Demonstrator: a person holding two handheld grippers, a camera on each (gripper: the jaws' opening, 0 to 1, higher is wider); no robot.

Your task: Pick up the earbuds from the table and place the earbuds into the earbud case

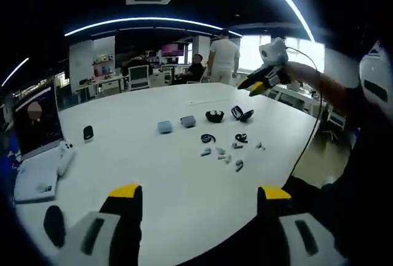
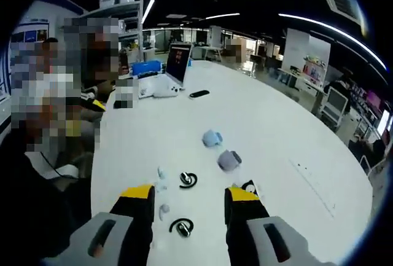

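Observation:
In the left gripper view, two black ear-hook earbuds (image 1: 208,137) (image 1: 241,137) and several small white earbuds (image 1: 221,154) lie on the white table (image 1: 141,174). Behind them stand a blue case (image 1: 164,127), a grey case (image 1: 188,121) and two open black cases (image 1: 215,116) (image 1: 241,113). My left gripper (image 1: 199,192) is open above the near edge, well short of them. My right gripper (image 1: 263,77) hovers above the far right. In the right gripper view, that gripper (image 2: 190,193) is open over a black earbud (image 2: 188,180). Another black earbud (image 2: 181,226) lies nearer, with white earbuds (image 2: 161,174) beside it; the blue case (image 2: 212,137) and grey case (image 2: 229,160) lie beyond.
A laptop (image 1: 37,118), a white controller (image 1: 64,155) and a black phone (image 1: 88,133) lie at the table's left. People stand and sit at desks behind (image 1: 221,57). In the right gripper view, a seated person (image 2: 43,155) is at the left edge, near the laptop (image 2: 178,63) and phone (image 2: 199,94).

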